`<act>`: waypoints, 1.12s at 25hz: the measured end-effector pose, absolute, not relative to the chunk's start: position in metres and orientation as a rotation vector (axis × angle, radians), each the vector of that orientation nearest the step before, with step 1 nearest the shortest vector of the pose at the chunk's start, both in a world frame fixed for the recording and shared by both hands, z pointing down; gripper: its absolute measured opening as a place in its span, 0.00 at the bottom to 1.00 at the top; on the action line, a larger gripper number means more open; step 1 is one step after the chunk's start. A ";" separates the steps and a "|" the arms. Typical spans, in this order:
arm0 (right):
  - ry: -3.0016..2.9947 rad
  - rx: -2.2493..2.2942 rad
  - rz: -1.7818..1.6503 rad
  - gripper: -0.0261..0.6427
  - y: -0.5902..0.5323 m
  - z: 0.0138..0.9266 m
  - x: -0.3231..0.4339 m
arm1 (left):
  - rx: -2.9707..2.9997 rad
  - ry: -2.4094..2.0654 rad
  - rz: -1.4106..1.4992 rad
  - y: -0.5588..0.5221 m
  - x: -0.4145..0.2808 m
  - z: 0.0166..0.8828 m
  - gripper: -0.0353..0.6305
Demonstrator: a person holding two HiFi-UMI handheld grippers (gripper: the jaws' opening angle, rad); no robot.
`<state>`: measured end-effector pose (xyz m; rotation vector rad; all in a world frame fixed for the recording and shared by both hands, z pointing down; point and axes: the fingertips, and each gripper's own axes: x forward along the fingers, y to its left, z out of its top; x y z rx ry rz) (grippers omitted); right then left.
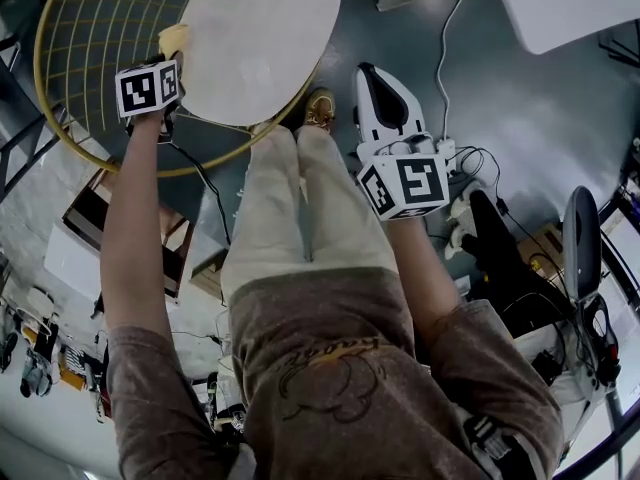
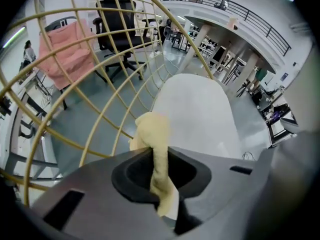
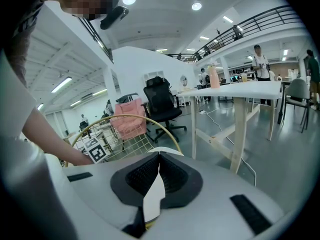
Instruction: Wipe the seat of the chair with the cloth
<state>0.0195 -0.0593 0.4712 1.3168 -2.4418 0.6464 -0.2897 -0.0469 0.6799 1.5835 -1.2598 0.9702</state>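
The chair has a round white seat (image 1: pixel 255 38) and a gold wire back (image 1: pixel 95 48); it stands in front of the person's feet. My left gripper (image 1: pixel 165 63) is at the seat's left edge, by the wire back, shut on a yellow cloth (image 1: pixel 173 40). In the left gripper view the cloth (image 2: pixel 152 134) bunches out past the jaws, just above the seat (image 2: pixel 200 114). My right gripper (image 1: pixel 368 73) hangs to the right of the seat over the floor. Its jaws are shut with nothing between them, tips meeting (image 3: pixel 159 156).
A white table (image 1: pixel 570 3) stands at the back right, and cables (image 1: pixel 450 58) run over the grey floor below it. A black office chair (image 2: pixel 117 19) and a pink-draped chair (image 2: pixel 67 54) lie beyond the wire back. The person's shoe (image 1: pixel 320 108) touches the chair's base.
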 end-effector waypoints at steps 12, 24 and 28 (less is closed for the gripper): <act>-2.443 1.327 0.664 0.08 -0.074 0.466 0.024 | 1.604 -1.120 0.929 -0.025 -0.224 0.689 0.14; -2.439 1.356 0.658 0.08 -0.062 0.459 0.036 | 1.595 -0.996 0.827 0.011 -0.152 0.691 0.14; -2.424 1.373 0.664 0.08 -0.056 0.460 0.048 | 1.571 -0.980 0.752 0.017 -0.128 0.689 0.14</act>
